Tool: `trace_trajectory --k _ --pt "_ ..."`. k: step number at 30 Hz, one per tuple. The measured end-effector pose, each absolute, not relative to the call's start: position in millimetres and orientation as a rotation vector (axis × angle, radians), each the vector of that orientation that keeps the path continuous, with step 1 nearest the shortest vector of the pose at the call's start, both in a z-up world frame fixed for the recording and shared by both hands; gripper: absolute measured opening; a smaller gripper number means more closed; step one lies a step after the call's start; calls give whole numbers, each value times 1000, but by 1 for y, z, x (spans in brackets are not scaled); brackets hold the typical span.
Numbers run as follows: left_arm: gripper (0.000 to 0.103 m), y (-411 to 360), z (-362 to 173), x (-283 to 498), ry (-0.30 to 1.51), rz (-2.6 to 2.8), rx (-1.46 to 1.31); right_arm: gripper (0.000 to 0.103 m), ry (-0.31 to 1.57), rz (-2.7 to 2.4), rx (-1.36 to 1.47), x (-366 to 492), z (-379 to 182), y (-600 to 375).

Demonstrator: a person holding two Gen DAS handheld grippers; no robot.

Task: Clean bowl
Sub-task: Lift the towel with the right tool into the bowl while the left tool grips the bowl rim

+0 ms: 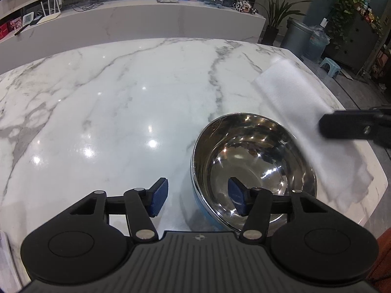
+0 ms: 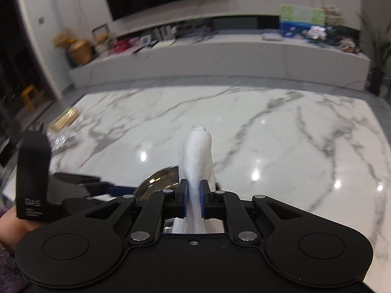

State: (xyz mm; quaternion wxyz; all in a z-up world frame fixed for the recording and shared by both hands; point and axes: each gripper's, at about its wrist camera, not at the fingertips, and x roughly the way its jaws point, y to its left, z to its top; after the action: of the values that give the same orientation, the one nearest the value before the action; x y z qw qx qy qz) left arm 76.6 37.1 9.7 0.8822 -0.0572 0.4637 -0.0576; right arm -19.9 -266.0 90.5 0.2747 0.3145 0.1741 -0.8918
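Two views, no readable writing in either. Left wrist: left gripper (image 1: 198,200) with jaws apart, straddling near rim of steel bowl (image 1: 254,171); one blue pad inside, one outside, neither pressing. Bowl upright, mouth up, on marble table (image 1: 110,112). Blurred white cloth (image 1: 305,112) beyond. Right wrist: right gripper (image 2: 193,200) clamped on cloth, bunched, standing upward; bowl just ahead-left.

Shiny steel bowl (image 1: 254,171), glossy marble table (image 1: 122,97), textured paper towel (image 2: 196,156).
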Motion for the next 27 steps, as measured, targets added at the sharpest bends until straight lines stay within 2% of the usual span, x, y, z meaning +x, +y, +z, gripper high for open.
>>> trace_trajectory --k 4,8,12,19,27 --pt "50 35 10 78 977 -102 -87 8 603 -2363 911 -22 79 -286" --pt "42 38 6 80 1001 -125 -96 8 677 -2334 996 -27 67 -298" --pt "40 37 3 82 1016 -144 -91 8 749 -2301 1072 -34 56 -304" --pt "19 32 2 84 1030 -194 -64 8 837 -2231 1179 -42 45 -315" --pt "18 32 -1 86 1036 -206 -47 8 824 -2169 1329 -64 27 -322"
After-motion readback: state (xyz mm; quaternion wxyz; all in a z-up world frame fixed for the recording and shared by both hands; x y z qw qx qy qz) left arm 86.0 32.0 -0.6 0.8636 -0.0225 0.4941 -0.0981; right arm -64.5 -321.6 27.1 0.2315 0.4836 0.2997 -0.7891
